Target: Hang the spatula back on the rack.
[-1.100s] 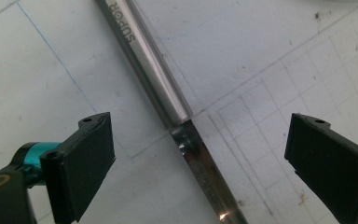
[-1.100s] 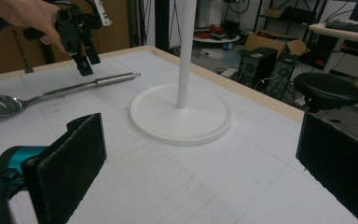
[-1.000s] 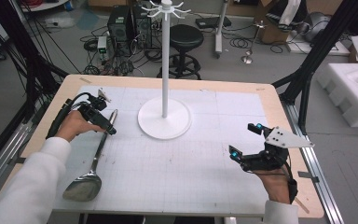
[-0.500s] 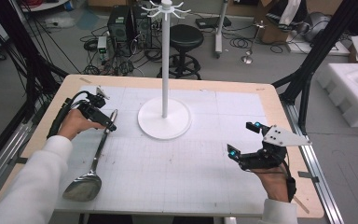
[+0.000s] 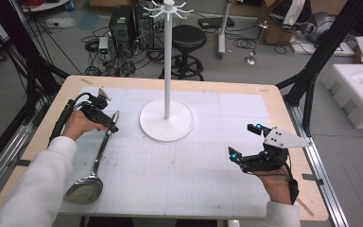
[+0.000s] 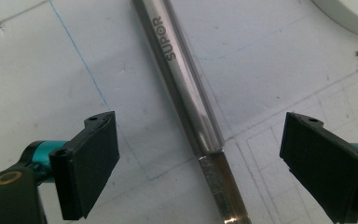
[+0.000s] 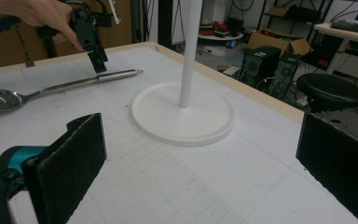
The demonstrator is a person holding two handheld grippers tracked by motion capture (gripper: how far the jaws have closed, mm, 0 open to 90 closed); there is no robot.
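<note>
A steel ladle (image 5: 99, 151) lies on the white gridded mat at the left, with its bowl toward the near edge and its handle (image 6: 182, 79) pointing away. My left gripper (image 5: 111, 126) points down over the upper handle. Its jaws straddle the handle (image 7: 114, 74) without touching it. They have just been closing a little and stand wide apart (image 6: 200, 128). My right gripper (image 5: 241, 140) hovers at the right of the table, open, with nothing between its pads (image 7: 203, 140).
A white hook stand has a round base (image 5: 166, 124) at the mat's middle back, right of the ladle's handle end, and a tall pole (image 5: 167, 61). A stool, computer cases and cables sit on the floor beyond the far edge.
The left gripper has shifted slightly over the ladle's handle end. The right gripper has stayed where it was.
</note>
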